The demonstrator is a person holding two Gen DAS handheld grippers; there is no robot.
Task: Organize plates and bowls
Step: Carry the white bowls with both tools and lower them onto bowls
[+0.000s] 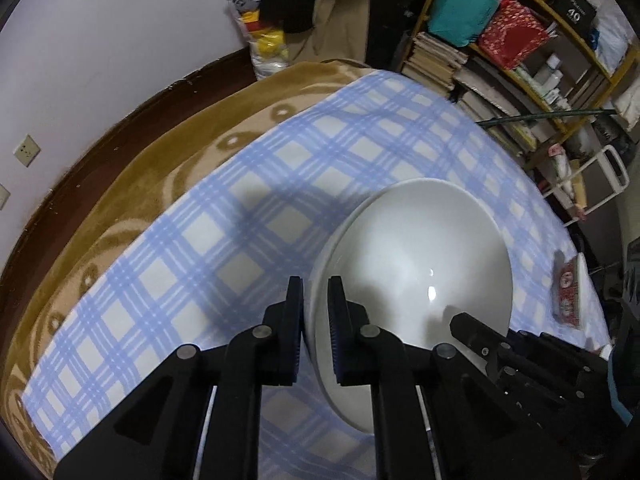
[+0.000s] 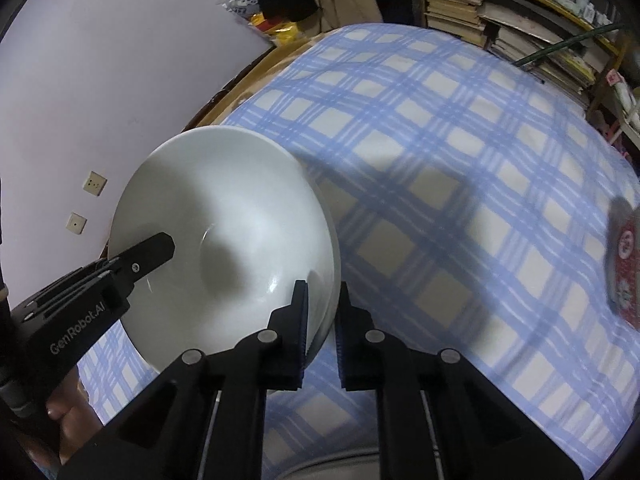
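A large white bowl [image 1: 416, 264] is held tilted above the blue checked cloth [image 1: 224, 216]. My left gripper [image 1: 316, 292] is shut on its left rim, one finger inside and one outside. My right gripper [image 2: 323, 296] is shut on the opposite rim of the same bowl [image 2: 224, 232]. The right gripper also shows in the left wrist view [image 1: 464, 324], reaching over the bowl's near edge. The left gripper's finger [image 2: 152, 252] shows in the right wrist view over the bowl's inside. The bowl is empty.
A red patterned plate [image 2: 626, 264] lies at the cloth's right edge; it also shows in the left wrist view [image 1: 566, 292]. A brown blanket [image 1: 132, 168] lies under the cloth. Shelves with books and boxes [image 1: 500, 52] stand behind. A white wall [image 1: 100, 40] is at left.
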